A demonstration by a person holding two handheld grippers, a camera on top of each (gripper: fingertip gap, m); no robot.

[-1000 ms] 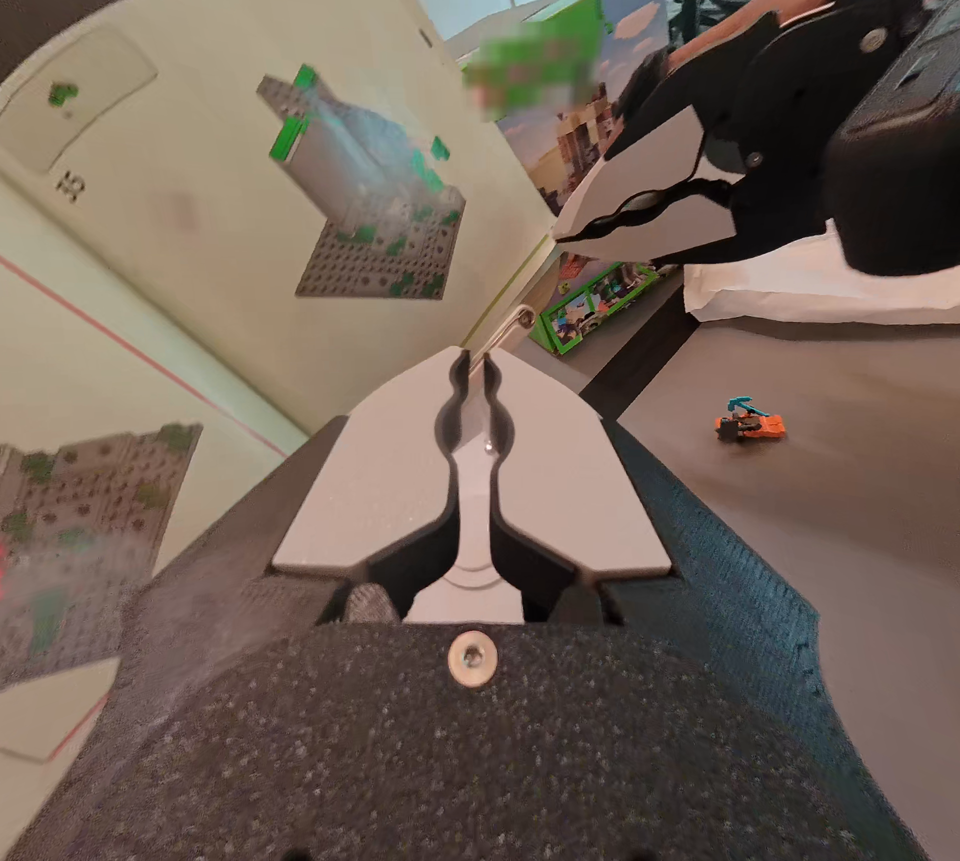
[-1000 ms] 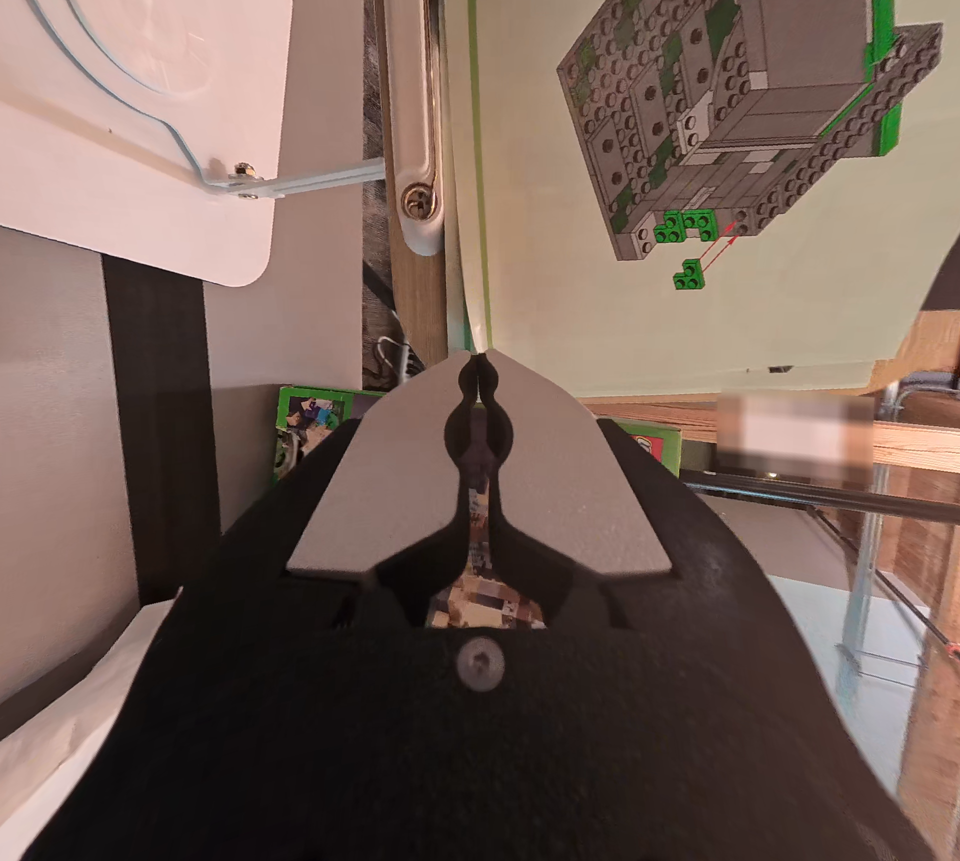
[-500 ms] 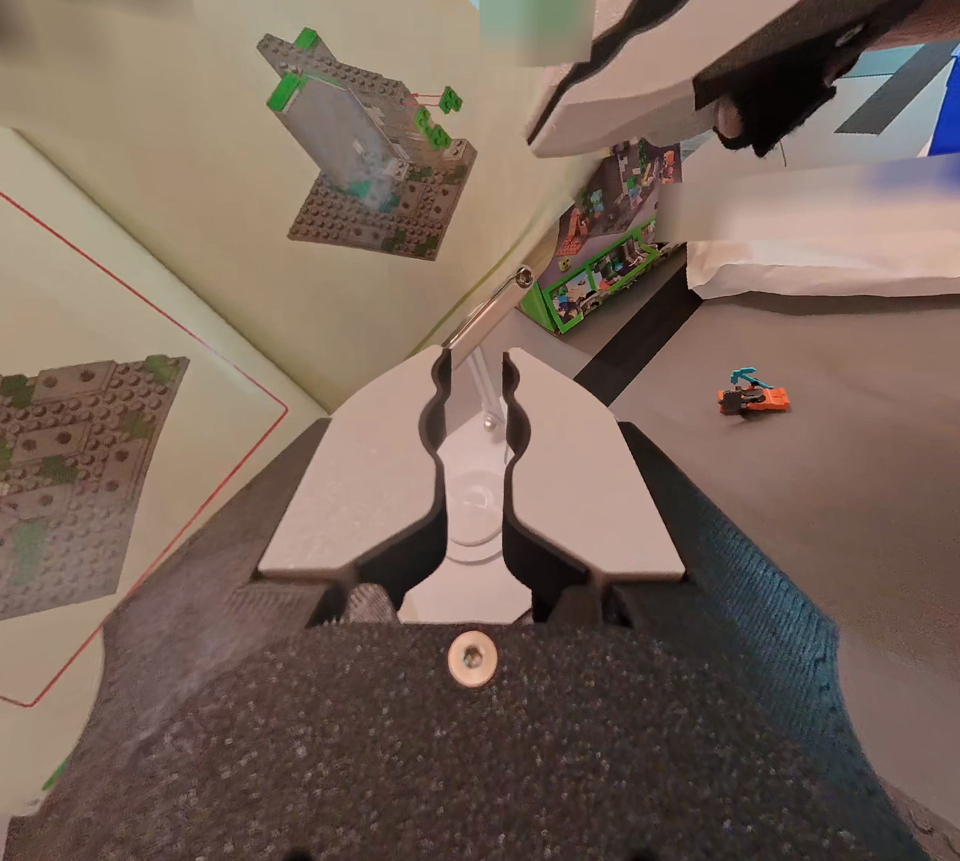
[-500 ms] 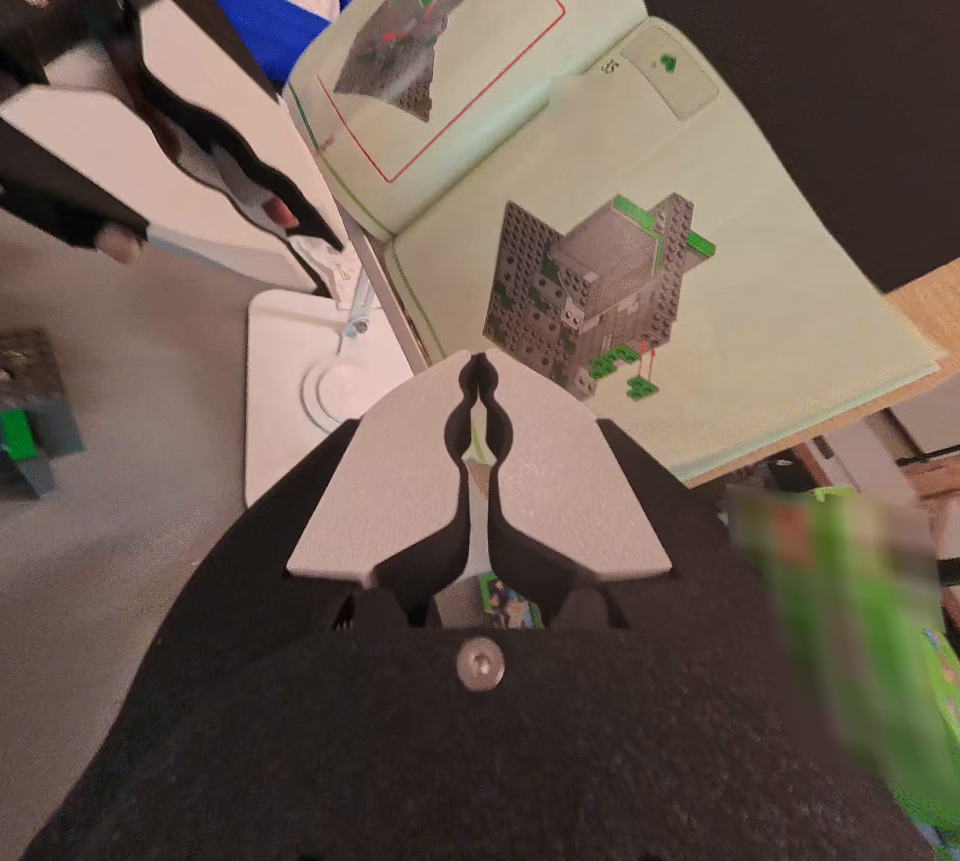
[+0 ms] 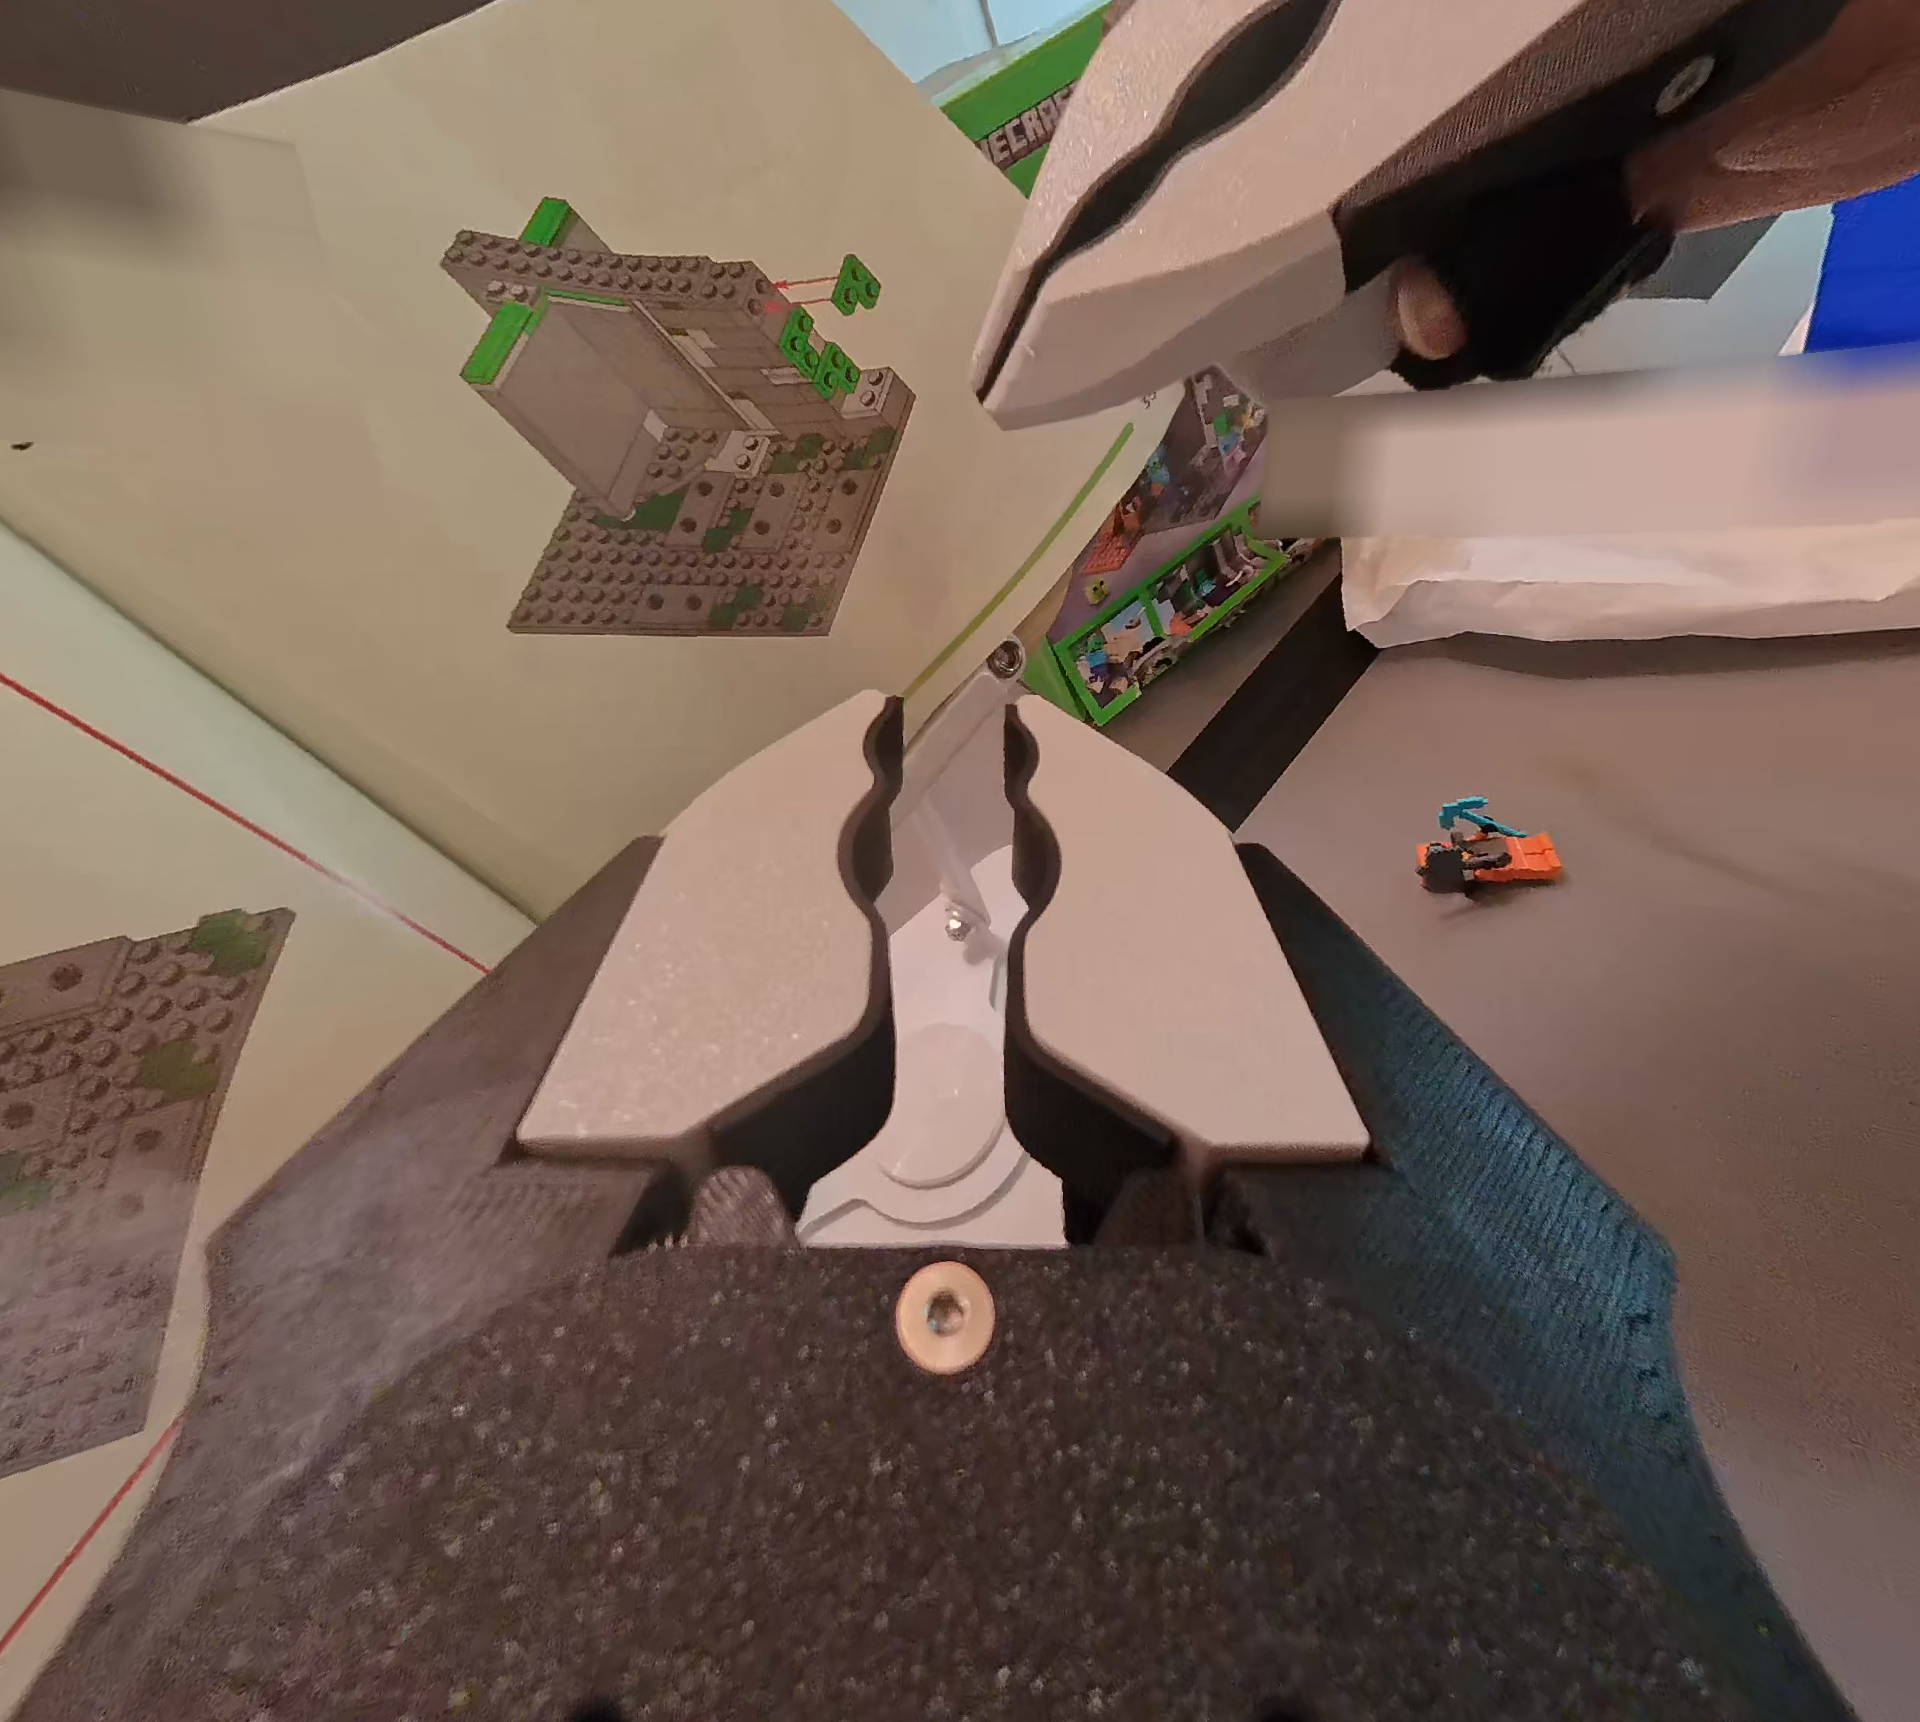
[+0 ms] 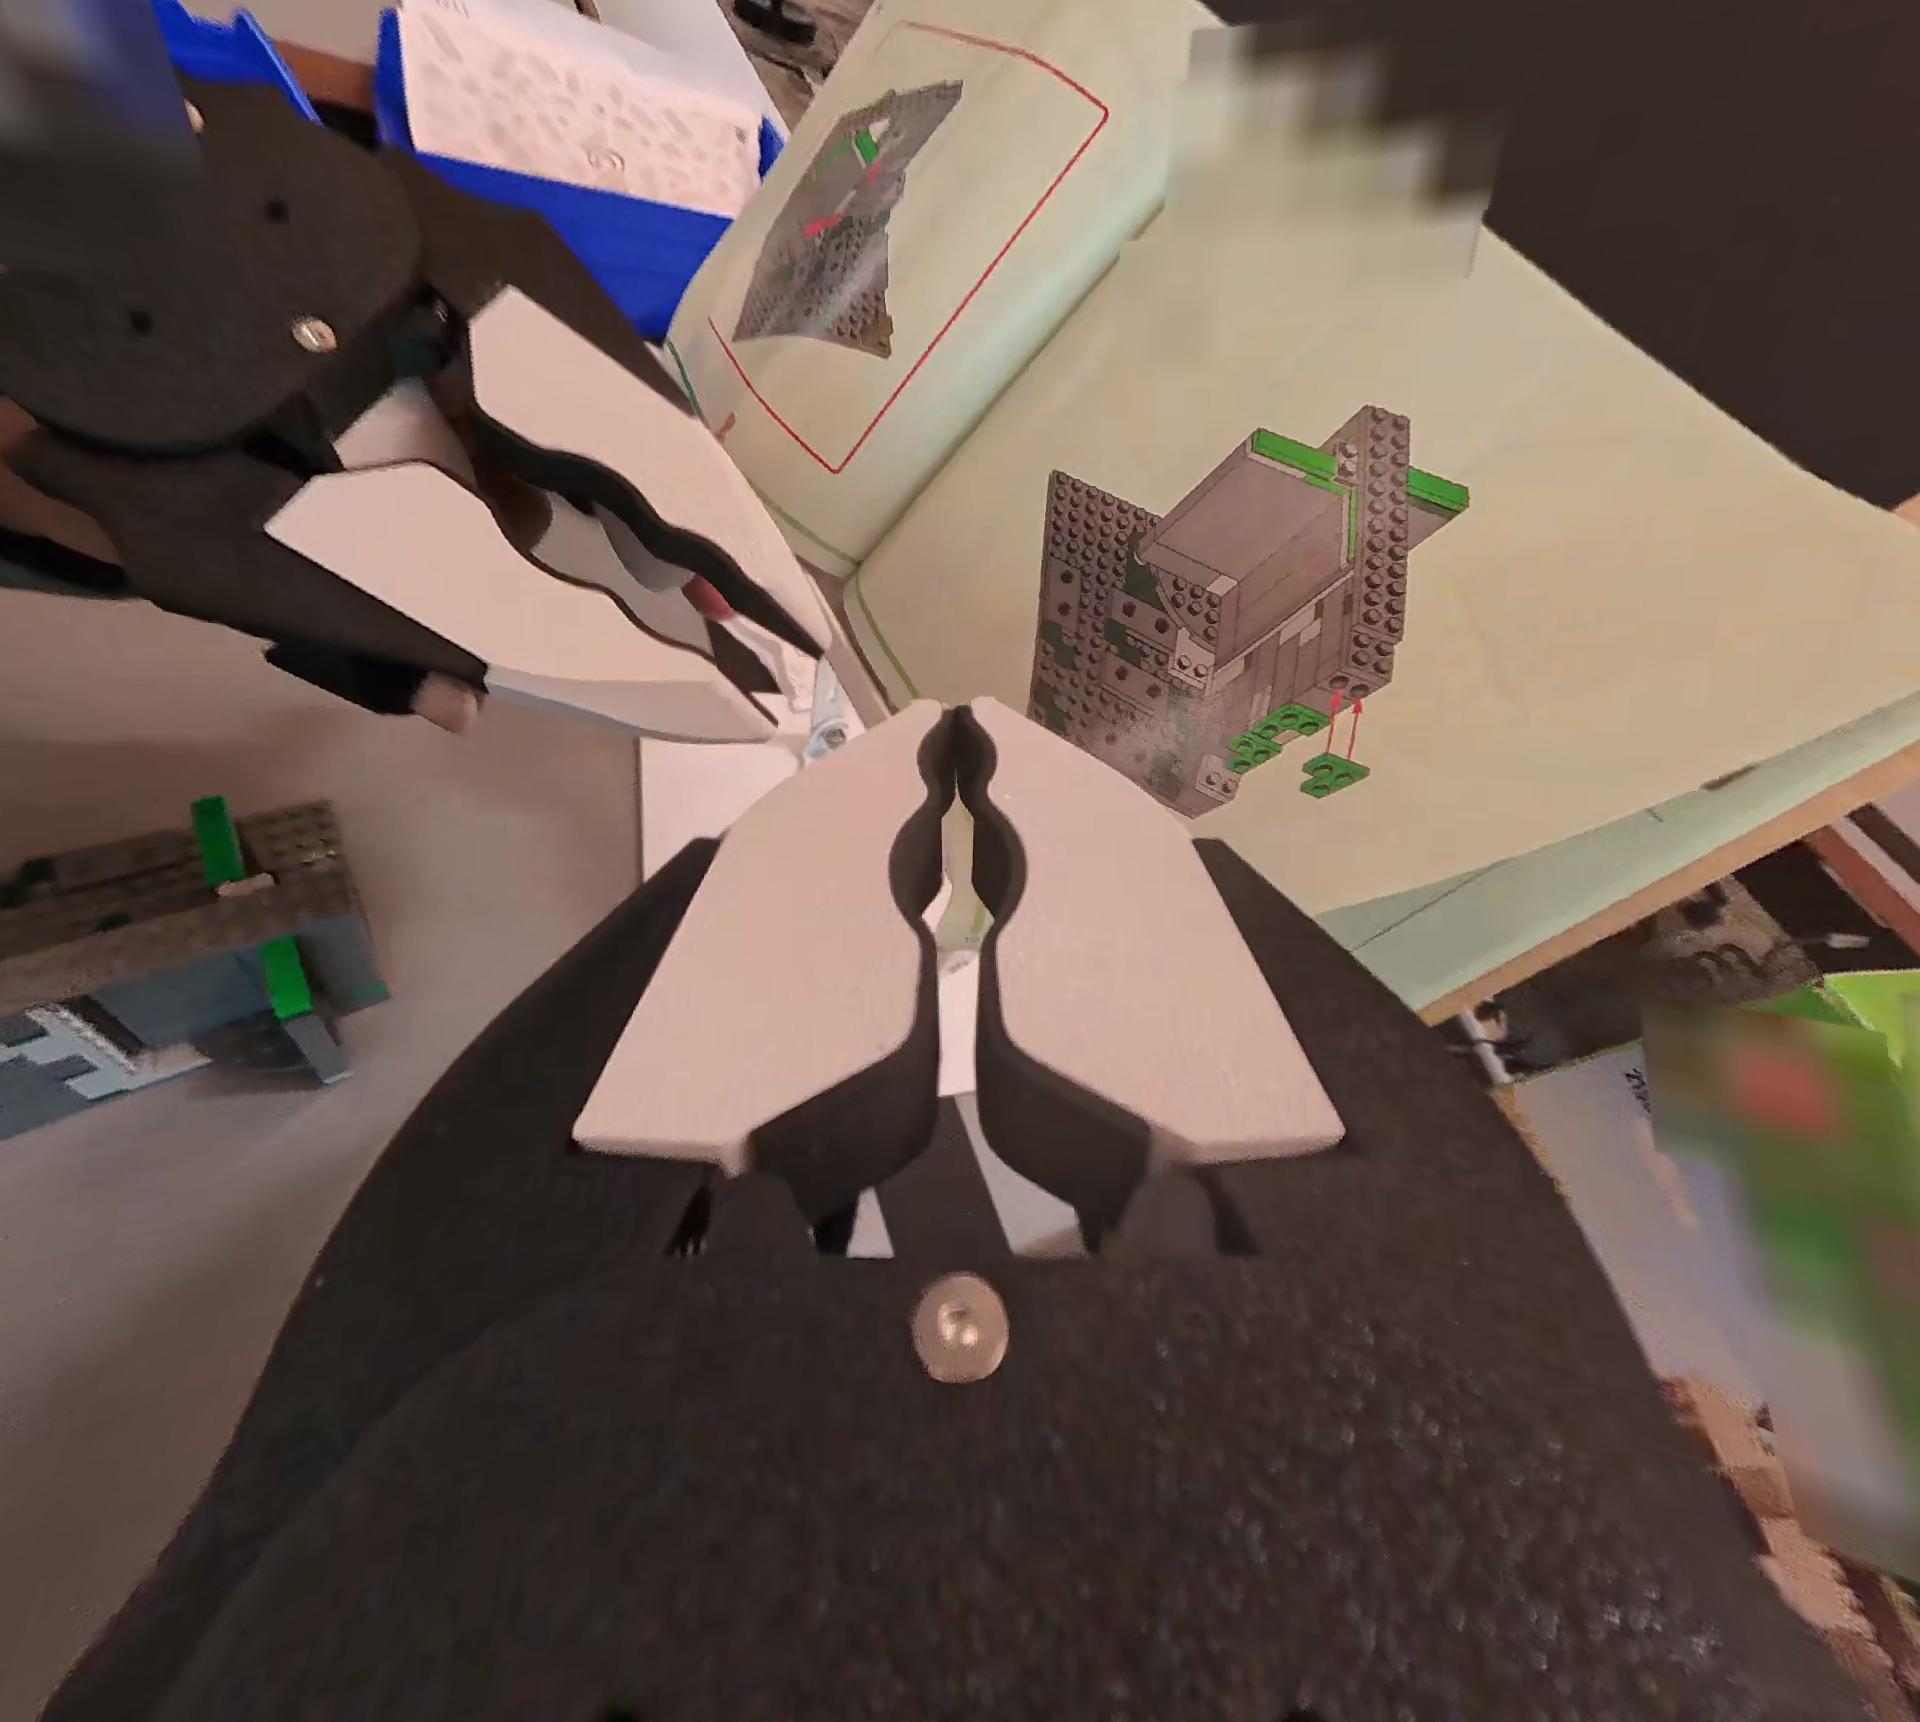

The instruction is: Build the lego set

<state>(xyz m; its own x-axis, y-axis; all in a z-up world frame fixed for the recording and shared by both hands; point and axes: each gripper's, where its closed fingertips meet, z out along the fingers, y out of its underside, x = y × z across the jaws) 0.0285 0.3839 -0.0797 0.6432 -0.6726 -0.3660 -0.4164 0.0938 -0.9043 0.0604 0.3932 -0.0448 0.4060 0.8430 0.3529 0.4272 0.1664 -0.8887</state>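
Left gripper [image 5: 943, 722]: jaws narrowly parted, empty.
Right gripper [image 6: 954, 716]: jaws closed, nothing visibly held.
Instruction booklet [image 6: 1247, 342]: propped open, frame centre-right.
Lego build [image 6: 177, 934]: tabletop, left edge.
Orange minifigure [image 5: 1486, 860]: right of frame, apart.
Risk: either gripper nudges booklet off stand; page lost.

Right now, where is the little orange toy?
The little orange toy lies alone on the grey table, right of the left gripper in the left wrist view, in front of the white bag.
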